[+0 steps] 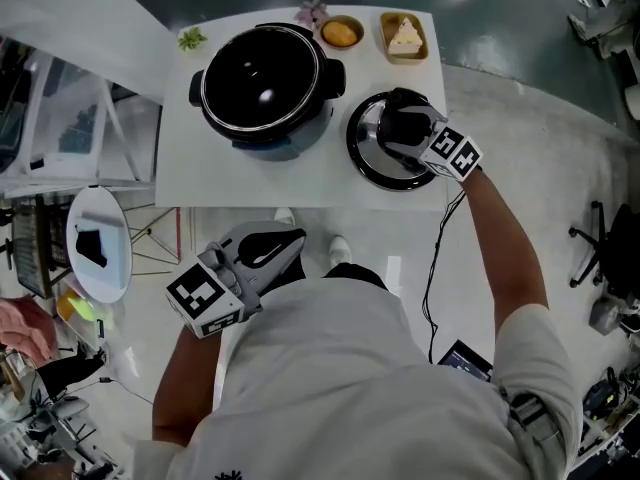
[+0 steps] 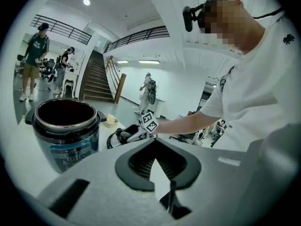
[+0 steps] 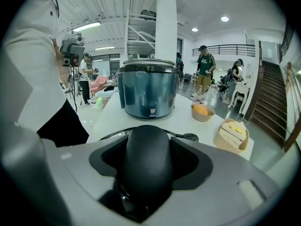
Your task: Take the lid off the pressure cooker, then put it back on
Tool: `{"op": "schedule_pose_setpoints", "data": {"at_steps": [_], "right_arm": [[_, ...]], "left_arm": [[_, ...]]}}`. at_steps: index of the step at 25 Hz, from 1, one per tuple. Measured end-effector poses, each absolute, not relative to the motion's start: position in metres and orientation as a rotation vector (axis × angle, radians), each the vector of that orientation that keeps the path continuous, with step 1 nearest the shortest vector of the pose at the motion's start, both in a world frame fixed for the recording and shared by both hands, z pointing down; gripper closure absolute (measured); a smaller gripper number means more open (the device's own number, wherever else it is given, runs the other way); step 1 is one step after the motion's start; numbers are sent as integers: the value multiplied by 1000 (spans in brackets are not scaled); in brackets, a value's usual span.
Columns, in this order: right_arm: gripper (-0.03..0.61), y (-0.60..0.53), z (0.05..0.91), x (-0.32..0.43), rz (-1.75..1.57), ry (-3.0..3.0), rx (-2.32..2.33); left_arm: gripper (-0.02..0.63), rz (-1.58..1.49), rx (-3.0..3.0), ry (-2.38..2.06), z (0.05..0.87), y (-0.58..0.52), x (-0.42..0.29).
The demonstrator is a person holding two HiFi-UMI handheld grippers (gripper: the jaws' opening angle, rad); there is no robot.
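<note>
The pressure cooker point(image 1: 262, 83) stands open on the white table point(image 1: 250, 178), its dark pot showing. Its lid point(image 1: 372, 158) lies flat on the table just right of the cooker. My right gripper point(image 1: 400, 128) reaches down onto the lid, its jaws shut on the lid's black handle point(image 3: 146, 164), which fills the gap between the pads. In the right gripper view the cooker point(image 3: 148, 91) stands beyond the lid. My left gripper point(image 1: 275, 248) hangs near the person's body, off the table's near edge, shut on nothing. It looks toward the cooker point(image 2: 66, 133) and the lid point(image 2: 123, 136).
At the table's far edge are a bowl with an orange thing point(image 1: 341, 33), a tray of cake point(image 1: 404, 36), a pink flower point(image 1: 312, 12) and a green sprig point(image 1: 191, 38). A round white stand point(image 1: 98, 243) sits left of the table. Several people stand in the background.
</note>
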State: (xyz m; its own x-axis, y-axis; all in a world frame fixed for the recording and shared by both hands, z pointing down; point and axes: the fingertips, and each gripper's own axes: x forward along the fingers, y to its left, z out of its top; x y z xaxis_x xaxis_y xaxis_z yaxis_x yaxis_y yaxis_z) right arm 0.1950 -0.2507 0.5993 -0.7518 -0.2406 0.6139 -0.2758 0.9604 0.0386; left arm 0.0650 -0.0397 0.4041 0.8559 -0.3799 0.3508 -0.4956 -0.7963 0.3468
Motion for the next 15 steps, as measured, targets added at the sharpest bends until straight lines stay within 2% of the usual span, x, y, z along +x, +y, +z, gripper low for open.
{"op": "schedule_pose_setpoints", "data": {"at_steps": [15], "right_arm": [[285, -249, 611, 201, 41, -2480, 380]], "left_arm": [[607, 372, 2591, -641, 409, -44, 71]]}}
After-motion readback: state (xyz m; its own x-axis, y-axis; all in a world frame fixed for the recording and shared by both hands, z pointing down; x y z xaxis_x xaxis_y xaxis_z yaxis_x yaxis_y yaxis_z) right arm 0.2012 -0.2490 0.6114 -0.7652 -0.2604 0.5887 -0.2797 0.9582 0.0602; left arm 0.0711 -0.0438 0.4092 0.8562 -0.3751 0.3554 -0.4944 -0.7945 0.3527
